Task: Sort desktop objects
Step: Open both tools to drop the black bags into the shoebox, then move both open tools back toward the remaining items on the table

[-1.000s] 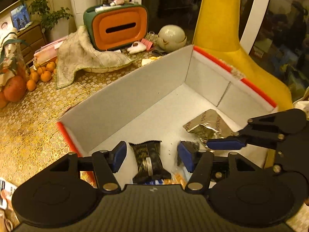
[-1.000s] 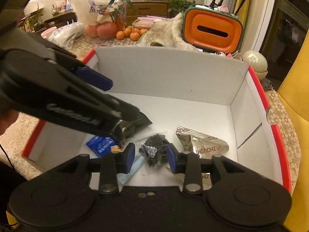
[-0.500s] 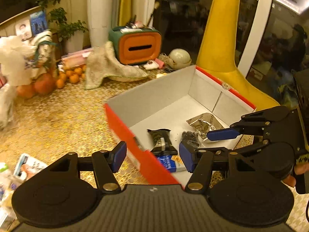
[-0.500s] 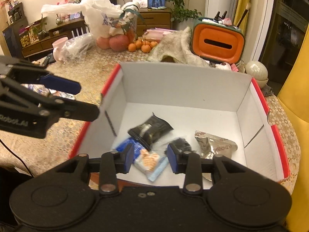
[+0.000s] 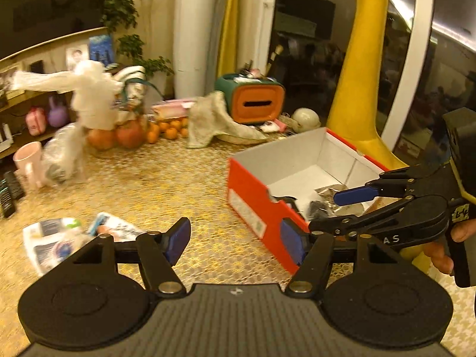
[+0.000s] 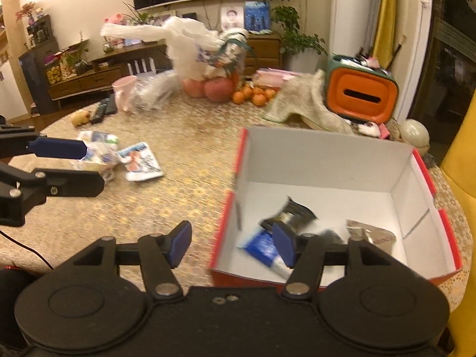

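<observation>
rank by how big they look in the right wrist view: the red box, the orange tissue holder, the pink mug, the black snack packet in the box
1. red box, clearly largest, though also nearest
2. orange tissue holder
3. pink mug and black snack packet look about alike; the mug stands much farther back and the packet is blurred, so I would not rank them.

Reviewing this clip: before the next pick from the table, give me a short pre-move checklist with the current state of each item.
1. Left gripper open and empty: ok.
2. Right gripper open and empty: ok.
3. Loose packets remain on the table to the left of the box: ok, targets are there, though blurred.
4. Red box upright with its top open: ok; it holds a black packet, a blue packet and a silver packet.
5. Grippers apart from each other: ok.
6. Exact number of packets left on the table: cannot tell, they overlap and are blurred.
</observation>
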Demonstrator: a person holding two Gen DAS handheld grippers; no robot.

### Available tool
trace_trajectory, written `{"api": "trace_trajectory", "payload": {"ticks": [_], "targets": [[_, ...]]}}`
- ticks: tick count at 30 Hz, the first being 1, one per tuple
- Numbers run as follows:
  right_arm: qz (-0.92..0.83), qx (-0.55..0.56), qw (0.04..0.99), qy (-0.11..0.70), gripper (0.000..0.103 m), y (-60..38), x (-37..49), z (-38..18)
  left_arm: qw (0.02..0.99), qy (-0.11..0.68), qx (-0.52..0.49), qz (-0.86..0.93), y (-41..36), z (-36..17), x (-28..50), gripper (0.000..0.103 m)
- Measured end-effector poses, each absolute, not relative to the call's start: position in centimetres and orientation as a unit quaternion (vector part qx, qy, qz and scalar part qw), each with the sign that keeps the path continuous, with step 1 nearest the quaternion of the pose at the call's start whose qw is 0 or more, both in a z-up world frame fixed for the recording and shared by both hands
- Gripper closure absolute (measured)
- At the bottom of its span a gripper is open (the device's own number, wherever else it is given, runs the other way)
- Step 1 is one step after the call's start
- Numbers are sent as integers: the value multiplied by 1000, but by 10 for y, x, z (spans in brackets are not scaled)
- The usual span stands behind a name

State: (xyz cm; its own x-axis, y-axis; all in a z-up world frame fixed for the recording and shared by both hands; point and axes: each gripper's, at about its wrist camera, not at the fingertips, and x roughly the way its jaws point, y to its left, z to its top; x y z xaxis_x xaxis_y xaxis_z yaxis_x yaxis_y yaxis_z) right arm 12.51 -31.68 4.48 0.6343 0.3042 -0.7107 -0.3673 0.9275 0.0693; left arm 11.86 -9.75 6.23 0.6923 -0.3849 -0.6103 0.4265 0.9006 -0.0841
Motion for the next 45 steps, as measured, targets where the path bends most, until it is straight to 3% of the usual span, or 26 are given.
{"api": "trace_trajectory", "payload": {"ticks": [13, 25, 30, 45], "targets": [[242, -51, 896, 369, 33, -237, 104, 64, 939, 308, 0, -151, -11, 56, 81, 33], [276, -61, 886, 368, 15, -178, 101, 54, 946, 303, -52, -100, 60, 39, 64, 17], [281, -63, 883, 370, 14, -160, 103, 48, 950, 298, -48, -80, 81, 28, 57, 3], [279, -87, 878, 379, 14, -118, 131, 27, 949, 304, -55, -56, 120, -14, 71, 3]]}}
